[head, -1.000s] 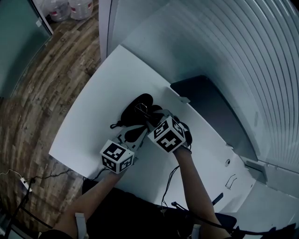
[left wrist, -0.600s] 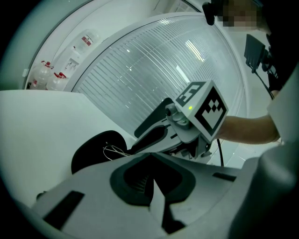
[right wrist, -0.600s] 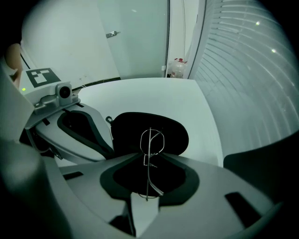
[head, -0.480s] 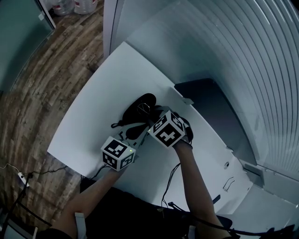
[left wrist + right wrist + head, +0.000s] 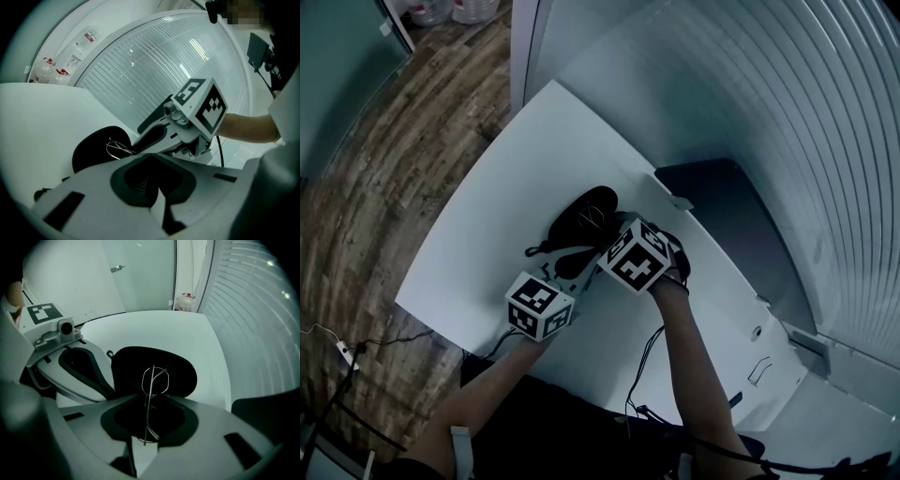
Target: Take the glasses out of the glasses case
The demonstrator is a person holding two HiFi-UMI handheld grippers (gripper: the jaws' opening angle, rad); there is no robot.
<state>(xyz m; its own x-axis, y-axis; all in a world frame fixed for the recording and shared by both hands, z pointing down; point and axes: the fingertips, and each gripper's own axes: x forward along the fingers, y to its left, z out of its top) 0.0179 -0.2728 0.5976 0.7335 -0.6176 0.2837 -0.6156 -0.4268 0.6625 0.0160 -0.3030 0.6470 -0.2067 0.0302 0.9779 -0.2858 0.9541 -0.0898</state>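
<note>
White desk [image 5: 487, 225] bears the open black glasses case [image 5: 591, 208]. The right gripper [image 5: 147, 397] has its fingers pinched on the wire glasses [image 5: 154, 379] over the case. At the case's 7 o'clock, the left gripper [image 5: 150, 157] has its fingers clamped on the near edge.

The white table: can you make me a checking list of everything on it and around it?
Surface: flat white table.
Job's things: black oval glasses case lying open; thin wire-framed glasses raised above it.
Clutter: nothing seen.
Grippers: right gripper shut on the glasses; left gripper shut on the case's near edge.
Cables: black cable hanging from the right gripper.
Surroundings: wood-pattern floor, ribbed white wall.
</note>
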